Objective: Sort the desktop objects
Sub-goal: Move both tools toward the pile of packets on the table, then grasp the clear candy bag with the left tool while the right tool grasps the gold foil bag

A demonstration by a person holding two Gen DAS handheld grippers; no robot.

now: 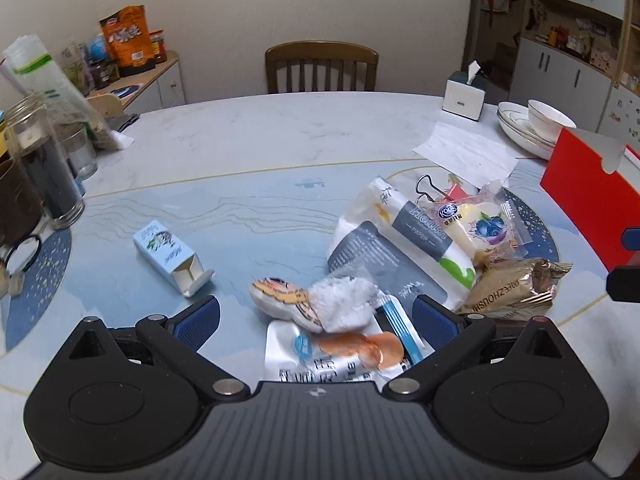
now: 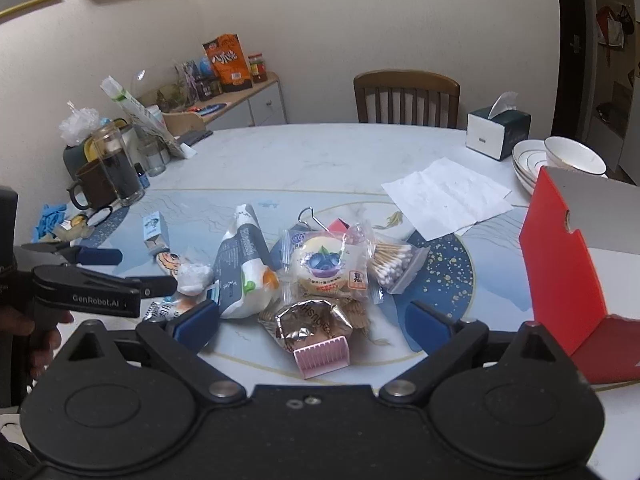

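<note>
The left gripper point(image 1: 316, 316) is spread wide over a snack packet point(image 1: 320, 356) and a white fluffy wad point(image 1: 344, 300). The right gripper point(image 2: 316, 320) is also wide, with a gold wrapper point(image 2: 310, 322) and a pink comb point(image 2: 322, 356) between its fingers. Beyond lies a blueberry cake packet point(image 2: 326, 266); to its right, a red box point(image 2: 568, 264).

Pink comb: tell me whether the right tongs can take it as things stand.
Probably yes. The pink comb lies between the open right tongs, nothing over it. Its far end touches the gold snack packet, which might get nudged.
</note>
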